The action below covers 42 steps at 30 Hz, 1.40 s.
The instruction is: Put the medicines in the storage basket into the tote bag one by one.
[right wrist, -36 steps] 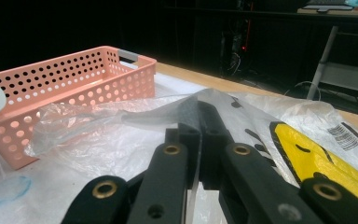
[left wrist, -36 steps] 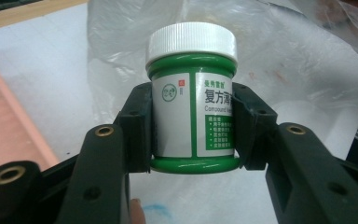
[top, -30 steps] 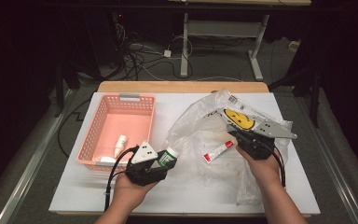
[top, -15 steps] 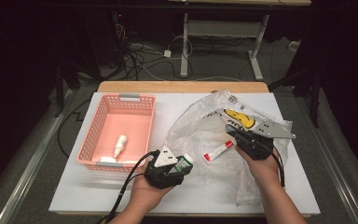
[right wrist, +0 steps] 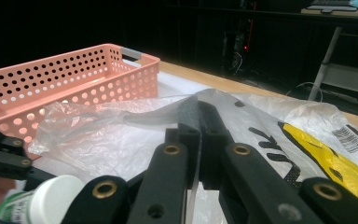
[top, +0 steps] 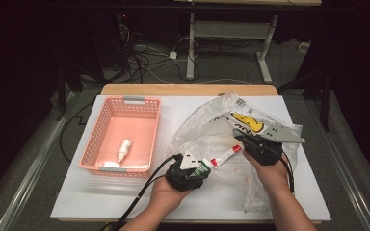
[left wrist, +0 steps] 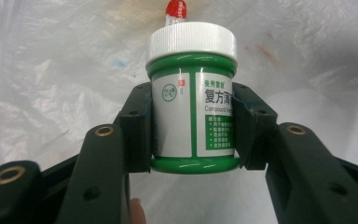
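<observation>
In the left gripper view the jaws cover both flanks of the green jar, and its small label print is too fine to read. A red-capped tube at 12 o'clock is cut by the top edge. In the right gripper view the jar at 7 o'clock is cropped. The pink basket holds a small bottle and a pale item at 6 o'clock, too small to identify.

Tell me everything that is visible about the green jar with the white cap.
The green jar is a small round container that looks like glossy plastic, with a ribbed white screw cap, closed. A white and green label with Chinese characters and the letters "Compound" wraps its body. The left gripper clamps it by both sides, the cap pointing away from the hand. It is held over the clear plastic bag, right of the pink basket; a red-capped tube lies just beyond it.
</observation>
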Motion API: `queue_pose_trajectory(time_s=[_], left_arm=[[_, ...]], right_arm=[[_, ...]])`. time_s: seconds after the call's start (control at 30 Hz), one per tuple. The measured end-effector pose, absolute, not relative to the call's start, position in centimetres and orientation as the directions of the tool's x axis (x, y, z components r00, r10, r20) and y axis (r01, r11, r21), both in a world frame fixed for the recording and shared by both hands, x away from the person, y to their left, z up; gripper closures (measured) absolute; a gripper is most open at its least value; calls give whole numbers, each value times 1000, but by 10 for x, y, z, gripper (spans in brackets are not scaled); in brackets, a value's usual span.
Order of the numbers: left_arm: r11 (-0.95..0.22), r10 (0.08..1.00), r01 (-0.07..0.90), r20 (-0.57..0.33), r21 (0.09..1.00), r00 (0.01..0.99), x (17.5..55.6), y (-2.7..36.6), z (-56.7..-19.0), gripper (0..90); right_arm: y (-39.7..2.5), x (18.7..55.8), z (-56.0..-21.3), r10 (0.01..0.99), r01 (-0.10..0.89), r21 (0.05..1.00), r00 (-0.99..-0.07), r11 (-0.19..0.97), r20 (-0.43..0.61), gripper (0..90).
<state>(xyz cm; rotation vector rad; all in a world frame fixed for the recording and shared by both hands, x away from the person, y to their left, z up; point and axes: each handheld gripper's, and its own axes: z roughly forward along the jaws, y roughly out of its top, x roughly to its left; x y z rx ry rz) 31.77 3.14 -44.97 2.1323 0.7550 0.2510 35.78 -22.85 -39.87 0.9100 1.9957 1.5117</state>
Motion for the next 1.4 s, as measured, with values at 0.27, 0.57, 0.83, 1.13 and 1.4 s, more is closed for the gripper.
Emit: queue_pose_trajectory(time_s=[0.27,0.57,0.83,1.13,1.4], left_arm=[[-459,606,435,-85,775,791,338,11,-454,535],[-477,620,431,-55,766,783,364,-14,-457,535],[-481,644,449,-44,753,763,385,-32,-463,534],[-516,663,447,10,730,748,408,-44,-463,534],[-475,683,457,-12,752,730,406,-53,-462,390]], right_arm=[[-229,358,-399,744,227,959,-668,172,24,900],[-231,360,-400,748,232,959,-662,164,33,900],[-233,361,-399,753,233,960,-656,153,39,900],[-235,362,-399,758,235,961,-651,146,44,900],[-235,362,-399,755,234,961,-654,145,46,900]])
